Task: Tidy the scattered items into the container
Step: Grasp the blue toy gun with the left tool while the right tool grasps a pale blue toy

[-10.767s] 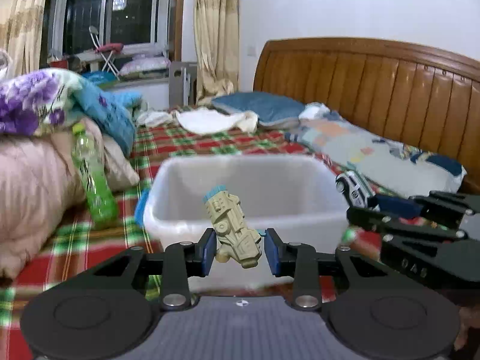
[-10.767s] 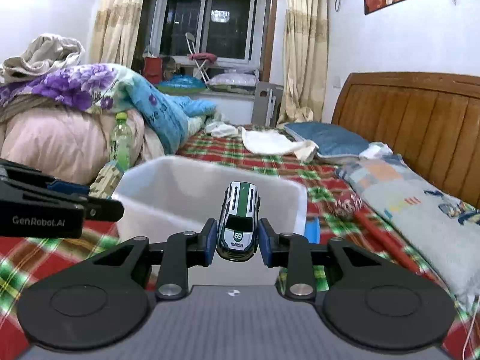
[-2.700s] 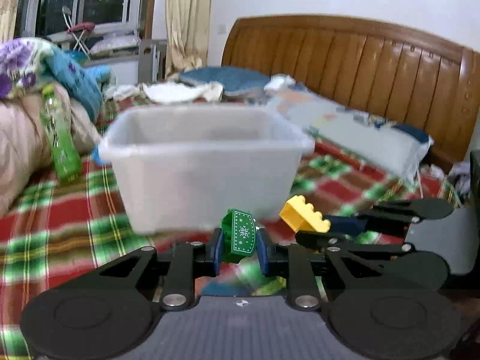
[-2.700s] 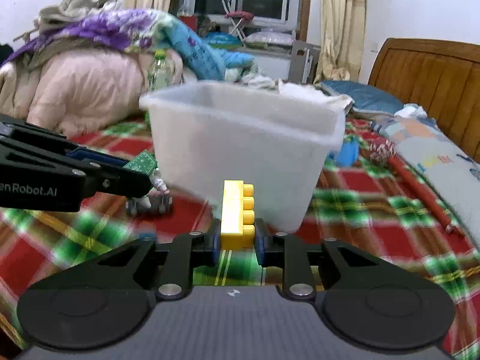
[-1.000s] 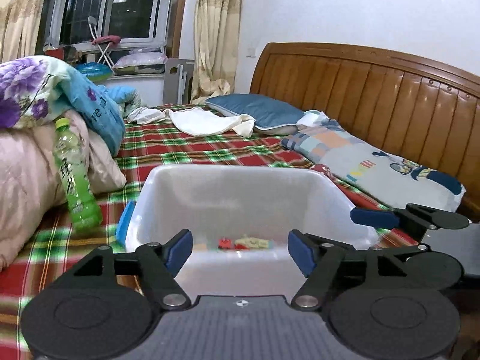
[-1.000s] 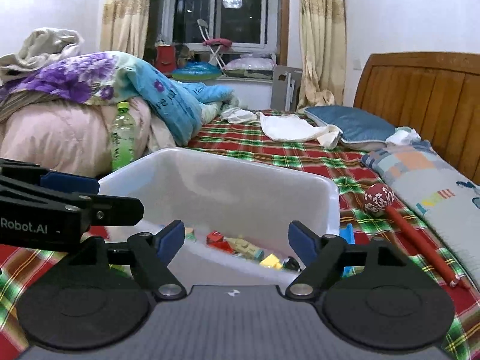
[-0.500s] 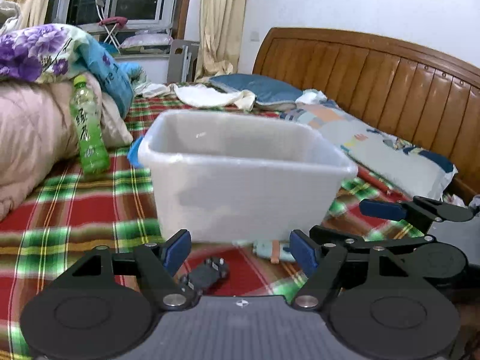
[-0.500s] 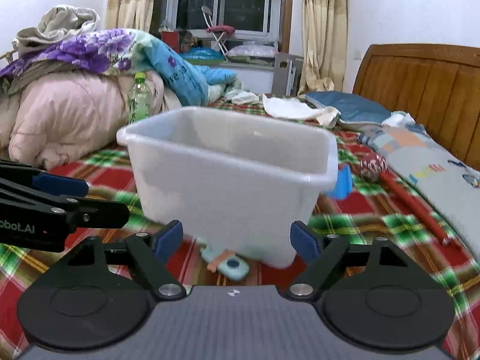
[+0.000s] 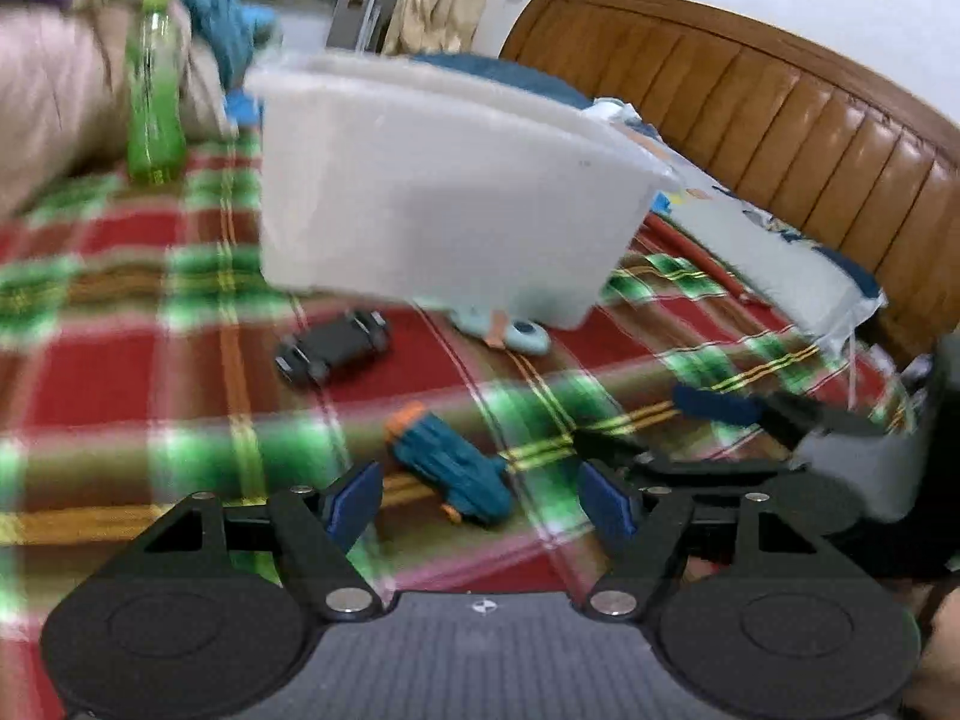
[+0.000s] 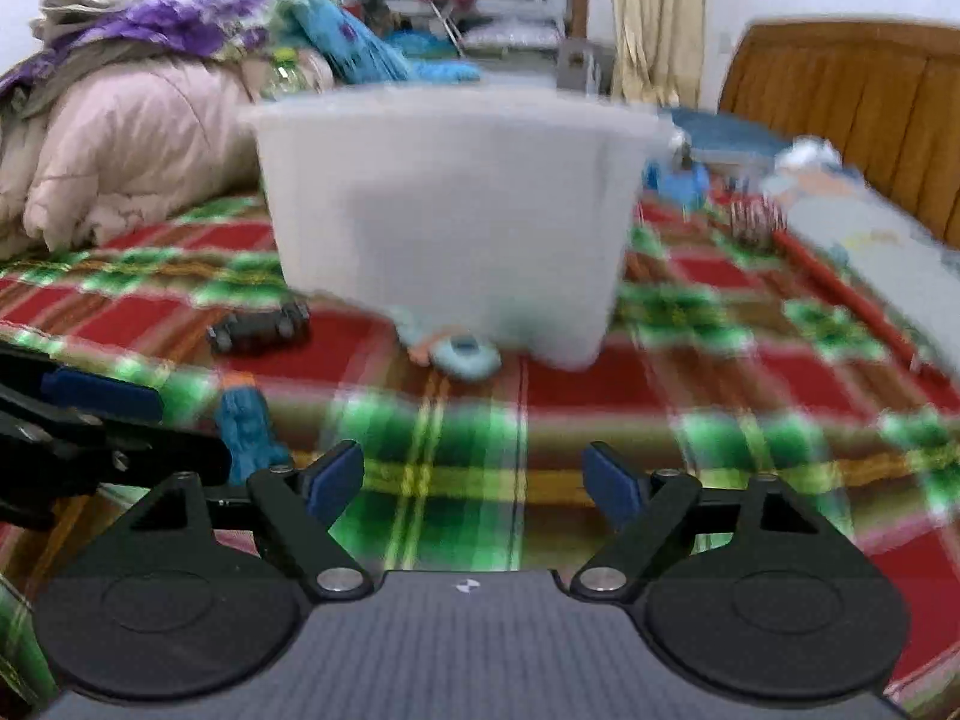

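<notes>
A white plastic bin (image 9: pixel 444 192) (image 10: pixel 450 210) stands on the plaid bedspread. In front of it lie a black toy car (image 9: pixel 333 353) (image 10: pixel 258 327), a pale blue toy with an orange part (image 9: pixel 510 333) (image 10: pixel 462 354), and a teal toy with an orange tip (image 9: pixel 450 474) (image 10: pixel 246 429). My left gripper (image 9: pixel 480 501) is open and empty, low over the bedspread, with the teal toy just ahead between its fingers. My right gripper (image 10: pixel 474 483) holds nothing and its jaws are opening; it hovers over bare plaid, right of the teal toy. Both views are blurred.
A green bottle (image 9: pixel 153 90) leans on a pink quilt (image 10: pixel 120 162) to the left. A wooden headboard (image 9: pixel 750 108) and a pillow (image 9: pixel 774 246) sit to the right. A red stick (image 10: pixel 840 282) and a patterned ball (image 10: pixel 753 219) lie right of the bin.
Both grippers have dropped from above the bin's rim to low over the bedspread in front of it. The toys on the plaid came into view. Neither gripper has taken hold of anything.
</notes>
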